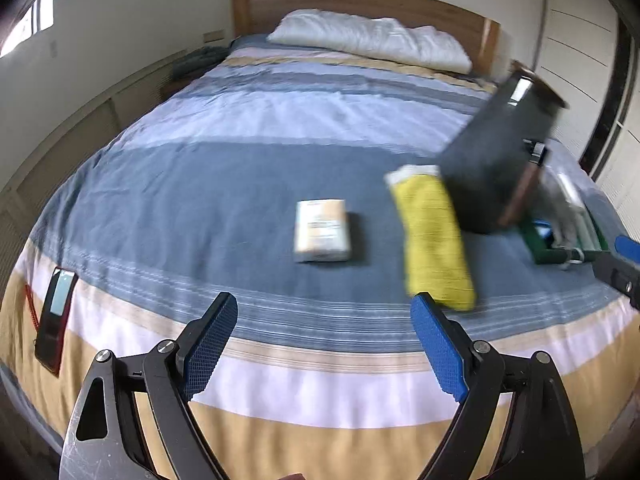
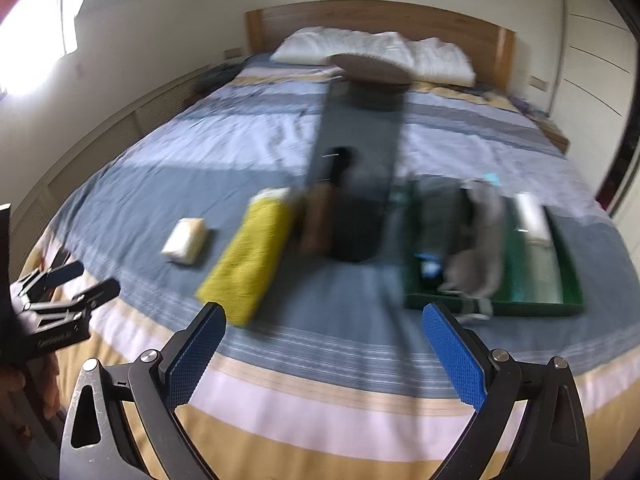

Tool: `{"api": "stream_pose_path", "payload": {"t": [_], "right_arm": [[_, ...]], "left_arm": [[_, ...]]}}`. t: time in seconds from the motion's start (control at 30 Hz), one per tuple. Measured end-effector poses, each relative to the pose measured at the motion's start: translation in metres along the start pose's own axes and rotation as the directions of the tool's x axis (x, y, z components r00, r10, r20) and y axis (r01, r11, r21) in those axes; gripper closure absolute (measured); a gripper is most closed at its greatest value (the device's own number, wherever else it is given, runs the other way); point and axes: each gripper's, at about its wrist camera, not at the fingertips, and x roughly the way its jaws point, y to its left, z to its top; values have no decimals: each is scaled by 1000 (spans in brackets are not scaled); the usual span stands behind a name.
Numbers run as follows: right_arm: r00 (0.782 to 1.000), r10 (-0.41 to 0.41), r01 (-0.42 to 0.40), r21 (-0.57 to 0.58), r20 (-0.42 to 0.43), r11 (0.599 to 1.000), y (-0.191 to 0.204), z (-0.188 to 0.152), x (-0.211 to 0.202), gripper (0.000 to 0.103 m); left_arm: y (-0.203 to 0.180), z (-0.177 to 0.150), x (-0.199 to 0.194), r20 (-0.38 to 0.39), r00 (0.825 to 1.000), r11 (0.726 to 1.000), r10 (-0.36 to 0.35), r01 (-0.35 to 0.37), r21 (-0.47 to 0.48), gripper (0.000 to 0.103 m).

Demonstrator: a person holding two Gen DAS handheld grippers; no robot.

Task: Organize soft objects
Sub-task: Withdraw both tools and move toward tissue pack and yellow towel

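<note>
Two spread, empty grippers hover over the near edge of a striped bed.

The left gripper [image 1: 324, 344] faces a small cream packet [image 1: 322, 230]; a yellow towel [image 1: 434, 236] lies right of it, then a dark box [image 2: 356, 184] and a green tray [image 2: 568, 280]. The right gripper [image 2: 324, 354] is likewise wide. Judged best: approach the towel along its length and pinch mid-fold.

Daylight from the blown-out window [image 2: 36, 36] on my left fills the room evenly, leaving a pale bright band across the striped blue and tan bedspread [image 1: 248, 120]. Both fisheye views bend the walls and darken at the corners. Motion blur smears the folded yellow towel [image 2: 252, 256] and the dark box-like object [image 2: 356, 168], whose shape I cannot make out.
</note>
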Motion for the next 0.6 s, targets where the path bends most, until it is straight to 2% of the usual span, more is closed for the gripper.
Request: {"api": "stream_pose_path", "payload": {"t": [0.1, 0.27, 0.6], "right_arm": [[999, 22, -21, 15, -31, 1000, 21, 6, 20, 2], [998, 26, -24, 46, -58, 999, 37, 19, 55, 2], [996, -18, 25, 85, -89, 996, 54, 35, 110, 2]], "left_arm": [[23, 4, 11, -8, 1000, 1000, -4, 4, -31, 18], [37, 17, 37, -25, 999, 998, -20, 18, -64, 18], [12, 49, 97, -72, 996, 999, -45, 45, -4, 18]]}}
